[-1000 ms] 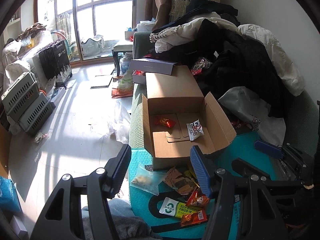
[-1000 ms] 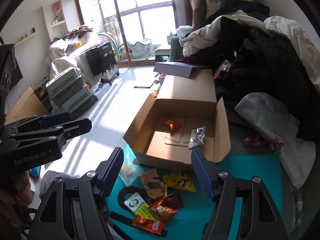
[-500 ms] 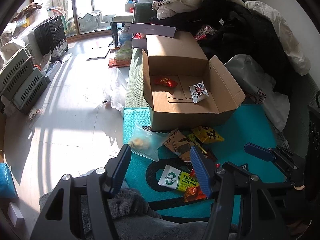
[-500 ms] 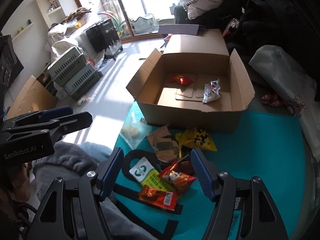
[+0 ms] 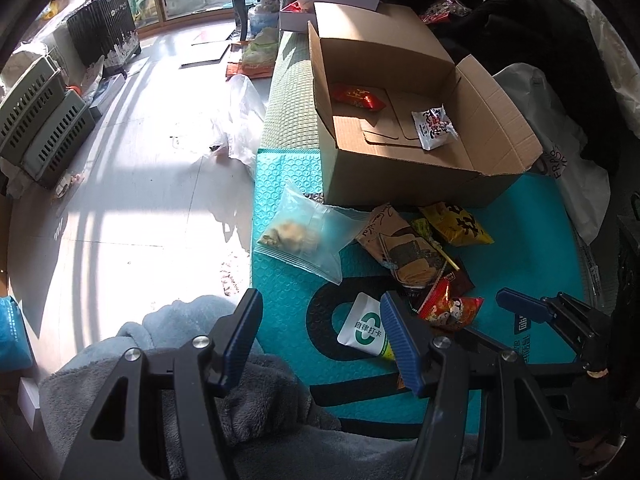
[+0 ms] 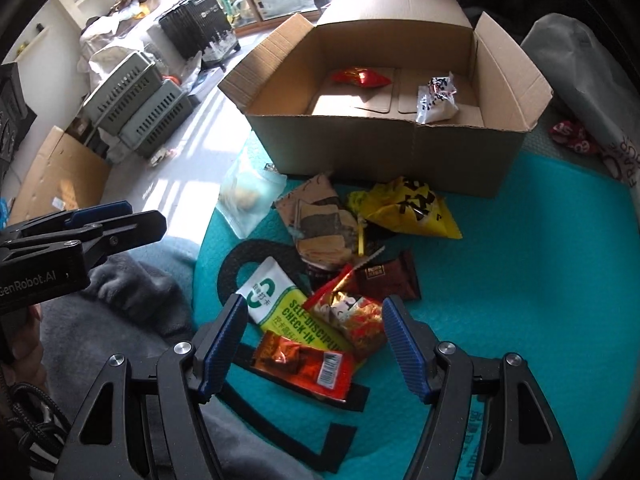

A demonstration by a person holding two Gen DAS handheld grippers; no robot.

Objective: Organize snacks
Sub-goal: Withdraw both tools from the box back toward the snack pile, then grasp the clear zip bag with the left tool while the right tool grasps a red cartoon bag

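An open cardboard box (image 6: 360, 148) (image 5: 404, 178) stands on a teal mat (image 6: 520, 280) and holds a red packet (image 6: 360, 77) and a white packet (image 6: 436, 98). Loose snacks lie in front of it: a yellow bag (image 6: 408, 210), a brown packet (image 6: 320, 228), a dark brown packet (image 6: 386, 280), a red-orange packet (image 6: 352, 316), an orange bar (image 6: 306, 364), a green-white packet (image 6: 280, 300) and a clear bag (image 5: 304, 232). My right gripper (image 6: 312, 340) is open just above the red-orange packet. My left gripper (image 5: 320, 336) is open and empty over the mat's near edge.
A pile of dark and white clothes (image 5: 540, 40) and a white plastic bag (image 5: 560, 140) lie right of the box. Grey crates (image 6: 136, 96) and a black rack (image 5: 104, 36) stand on the sunlit floor at left. A grey fleece (image 5: 180, 360) lies under my left gripper.
Both grippers have tilted down and moved closer to the loose snacks in front of the box. Both stay open and empty.
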